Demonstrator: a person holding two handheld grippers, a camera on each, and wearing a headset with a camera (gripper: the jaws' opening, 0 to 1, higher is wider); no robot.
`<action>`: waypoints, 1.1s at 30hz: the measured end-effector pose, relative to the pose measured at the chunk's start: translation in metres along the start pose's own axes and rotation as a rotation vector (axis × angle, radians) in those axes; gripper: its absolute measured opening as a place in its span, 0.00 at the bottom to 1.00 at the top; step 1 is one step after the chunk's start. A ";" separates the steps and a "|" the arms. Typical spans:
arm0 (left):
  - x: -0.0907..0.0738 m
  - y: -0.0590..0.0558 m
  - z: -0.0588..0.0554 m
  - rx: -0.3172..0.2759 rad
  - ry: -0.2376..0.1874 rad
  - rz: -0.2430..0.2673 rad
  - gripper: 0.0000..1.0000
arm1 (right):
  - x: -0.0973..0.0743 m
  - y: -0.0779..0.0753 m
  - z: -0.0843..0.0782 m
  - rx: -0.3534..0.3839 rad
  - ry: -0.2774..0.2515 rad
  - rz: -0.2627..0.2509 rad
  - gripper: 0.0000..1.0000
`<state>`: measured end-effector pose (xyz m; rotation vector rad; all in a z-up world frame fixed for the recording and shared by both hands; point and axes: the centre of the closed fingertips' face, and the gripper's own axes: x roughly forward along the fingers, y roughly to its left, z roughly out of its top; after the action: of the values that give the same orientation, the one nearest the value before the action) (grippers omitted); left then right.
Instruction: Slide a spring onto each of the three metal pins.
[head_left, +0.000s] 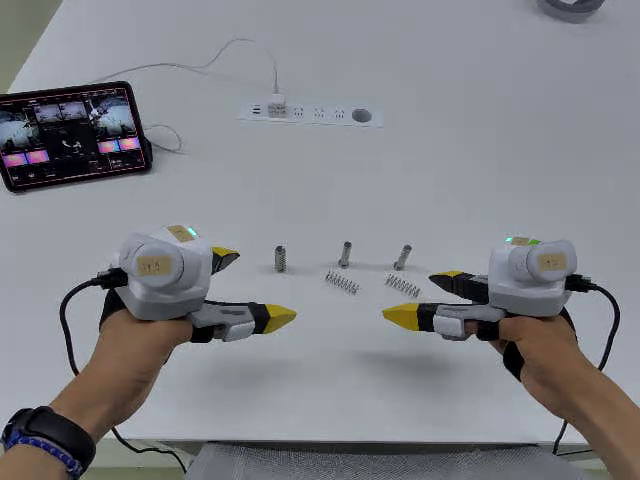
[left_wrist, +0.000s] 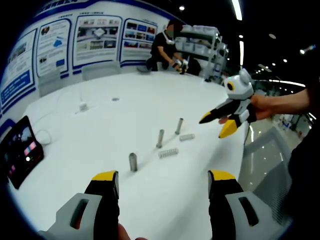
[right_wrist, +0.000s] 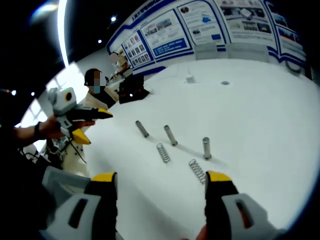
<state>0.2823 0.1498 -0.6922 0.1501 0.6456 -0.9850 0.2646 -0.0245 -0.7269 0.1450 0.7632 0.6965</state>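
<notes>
Three metal pins stand in a row on the white table. The left pin (head_left: 281, 259) (left_wrist: 133, 161) (right_wrist: 142, 128) carries a spring. The middle pin (head_left: 345, 254) (left_wrist: 160, 138) (right_wrist: 170, 135) and the right pin (head_left: 403, 257) (left_wrist: 179, 126) (right_wrist: 206, 148) are bare. Two loose springs lie flat just in front of them, one (head_left: 341, 282) (left_wrist: 168, 152) (right_wrist: 161, 152) by the middle pin and another (head_left: 403, 286) (left_wrist: 187, 136) (right_wrist: 196, 170) by the right pin. My left gripper (head_left: 252, 287) (left_wrist: 163, 177) hovers open and empty left of the pins. My right gripper (head_left: 420, 297) (right_wrist: 161, 177) hovers open and empty to their right.
A tablet (head_left: 70, 135) with a lit screen leans at the back left. A white power strip (head_left: 310, 112) with a plugged charger and cable lies behind the pins. The table's front edge (head_left: 330, 438) runs just below my hands. People work at a far table (left_wrist: 170, 55).
</notes>
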 end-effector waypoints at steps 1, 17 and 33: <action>0.000 0.000 0.000 0.001 0.001 -0.001 0.74 | 0.000 0.000 0.000 0.000 0.001 -0.001 0.73; 0.011 -0.006 0.002 0.061 0.040 -0.041 0.74 | -0.004 0.002 -0.002 0.006 -0.016 -0.004 0.77; 0.029 -0.021 0.004 0.151 0.095 -0.085 0.75 | -0.012 0.009 -0.009 -0.006 -0.004 0.009 0.81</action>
<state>0.2780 0.1151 -0.7022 0.3060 0.6683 -1.1137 0.2471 -0.0262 -0.7229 0.1442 0.7571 0.7072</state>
